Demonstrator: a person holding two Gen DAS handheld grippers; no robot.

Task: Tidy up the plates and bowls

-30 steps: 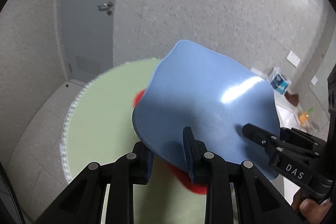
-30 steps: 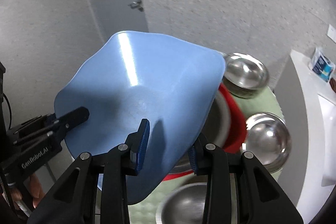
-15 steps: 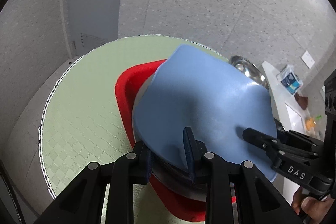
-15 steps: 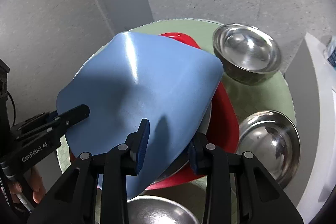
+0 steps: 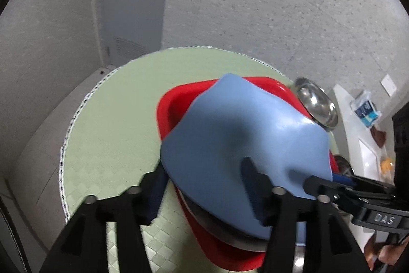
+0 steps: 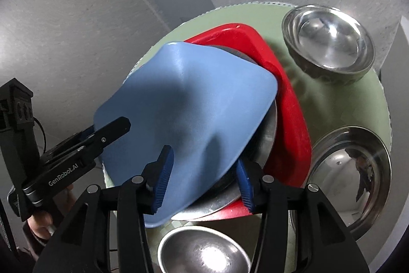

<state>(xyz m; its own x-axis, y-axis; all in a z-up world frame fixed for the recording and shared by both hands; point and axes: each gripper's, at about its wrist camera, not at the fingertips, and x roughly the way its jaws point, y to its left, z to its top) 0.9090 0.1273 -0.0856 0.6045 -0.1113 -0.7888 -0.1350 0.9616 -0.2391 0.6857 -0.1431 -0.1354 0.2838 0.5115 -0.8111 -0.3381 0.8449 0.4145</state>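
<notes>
Presently catalogued, on a round green tabletop point(image 5: 110, 119):

Blue plate point(image 6: 189, 104): squarish, soft-cornered, tilted, held over the stack below. Both grippers hold it by neighbouring edges.

Left gripper point(image 5: 204, 186): jaws closed on the blue plate's near rim, one blue-padded finger above the plate and the other below its edge. The same gripper shows in the right wrist view at lower left, clamped on the plate's left corner.

Right gripper point(image 6: 202, 178): jaws gripping the blue plate's near edge, one pad on top and one beneath. In the left wrist view it enters from the lower right, pinching the plate's right edge.

Red tray point(image 6: 286, 119): rectangular with rounded corners, lying flat on the tabletop under the plate.

Steel plate point(image 6: 265, 137): round, resting in the red tray, directly beneath the blue plate; whether the two touch cannot be told.

Steel bowls, three: far bowl point(image 6: 329, 40) upright beyond the tray; right bowl point(image 6: 352, 175) beside the tray's right edge; near bowl point(image 6: 204, 250) in front of the tray.

Surroundings: grey door point(image 5: 133, 4) with lever handle, speckled wall.
</notes>
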